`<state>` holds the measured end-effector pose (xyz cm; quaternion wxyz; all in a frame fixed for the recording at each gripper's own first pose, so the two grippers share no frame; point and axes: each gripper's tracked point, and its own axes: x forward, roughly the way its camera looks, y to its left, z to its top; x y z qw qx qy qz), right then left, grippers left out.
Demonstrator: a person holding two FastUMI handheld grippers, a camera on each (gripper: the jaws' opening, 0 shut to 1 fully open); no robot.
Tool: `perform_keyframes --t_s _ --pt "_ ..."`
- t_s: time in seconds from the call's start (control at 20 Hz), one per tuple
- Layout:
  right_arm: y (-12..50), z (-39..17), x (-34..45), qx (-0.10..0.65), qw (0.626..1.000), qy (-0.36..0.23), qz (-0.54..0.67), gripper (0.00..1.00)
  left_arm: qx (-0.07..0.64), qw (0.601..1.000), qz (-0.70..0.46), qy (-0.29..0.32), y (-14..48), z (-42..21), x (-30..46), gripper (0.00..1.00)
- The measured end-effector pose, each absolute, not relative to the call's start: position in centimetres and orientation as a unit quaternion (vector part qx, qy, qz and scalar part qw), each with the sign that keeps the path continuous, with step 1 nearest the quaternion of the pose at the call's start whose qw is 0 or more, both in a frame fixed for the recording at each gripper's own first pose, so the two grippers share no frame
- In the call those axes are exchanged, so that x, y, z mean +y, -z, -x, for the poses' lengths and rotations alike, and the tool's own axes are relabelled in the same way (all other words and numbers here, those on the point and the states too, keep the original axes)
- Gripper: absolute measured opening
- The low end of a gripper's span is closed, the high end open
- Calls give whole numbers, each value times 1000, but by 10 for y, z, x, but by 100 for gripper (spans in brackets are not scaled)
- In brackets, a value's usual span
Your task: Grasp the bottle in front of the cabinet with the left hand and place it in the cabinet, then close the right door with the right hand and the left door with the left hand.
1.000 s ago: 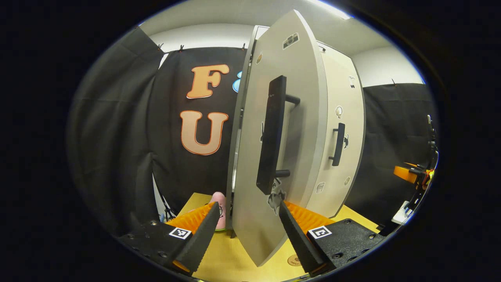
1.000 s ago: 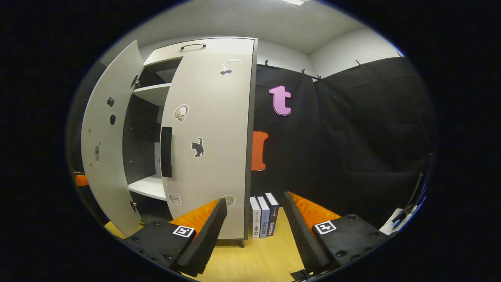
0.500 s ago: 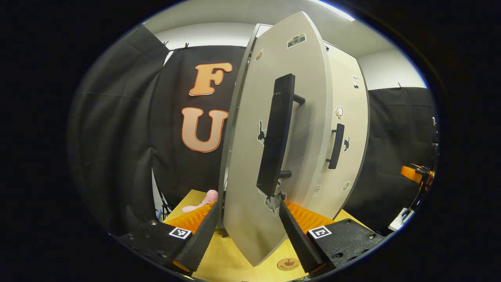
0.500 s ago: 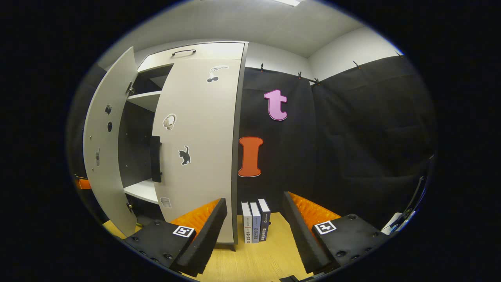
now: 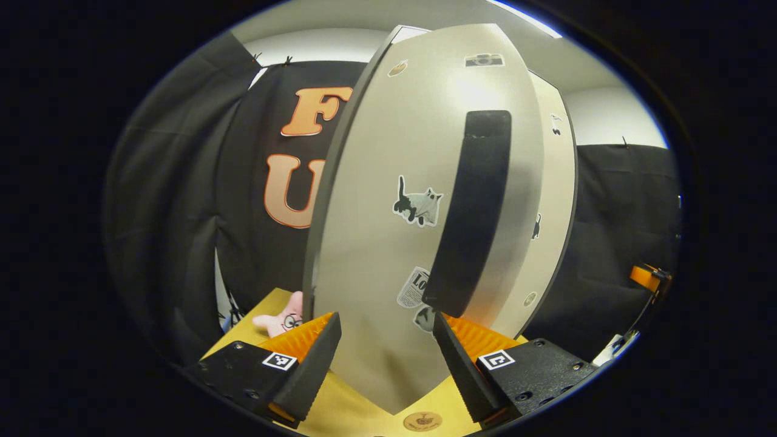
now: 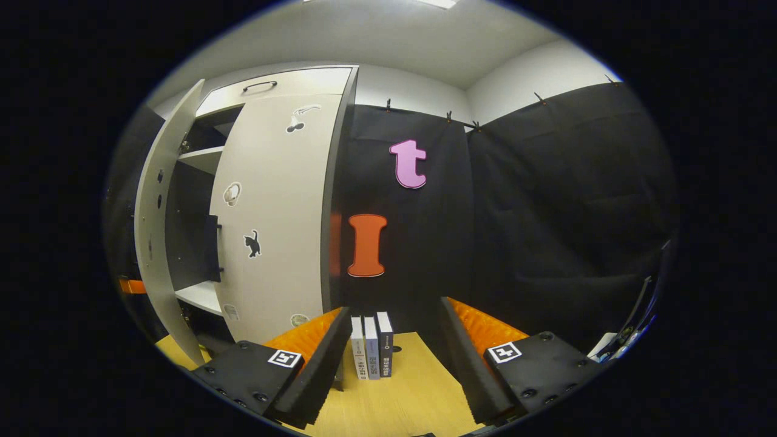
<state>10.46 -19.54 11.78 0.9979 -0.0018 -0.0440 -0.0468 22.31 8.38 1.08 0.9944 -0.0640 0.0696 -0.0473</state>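
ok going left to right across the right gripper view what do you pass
pale grey left cabinet door, ajar → dark cabinet interior with white shelves → closed pale grey right door with cat sticker → three upright books on the wooden table → black cloth wall

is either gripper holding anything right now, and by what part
Nothing is held. The left gripper is open, its fingers either side of the left door without clamping it. The right gripper is open and empty, facing the books.

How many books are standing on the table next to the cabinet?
3. The books stand upright side by side on the table, just right of the cabinet, between the right gripper's fingers. Others may be hidden.
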Motion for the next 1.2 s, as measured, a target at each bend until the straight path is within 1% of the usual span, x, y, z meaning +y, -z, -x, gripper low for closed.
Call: perform_keyframes --t_s 0.15,0.35,0.85,1.2 --pt "-118 -104 -221 -45 997 64 2 95 77 992 77 59 -1 -255 62 94" --pt "-112 -103 -248 -39 996 83 -3 95 72 995 50 49 3 -277 46 94" --pt "-95 -109 -296 -22 994 105 -19 95 70 997 23 12 0 -283 36 94" --pt "-81 -120 -313 -6 994 105 -25 95 75 997 4 -4 0 -282 31 94"
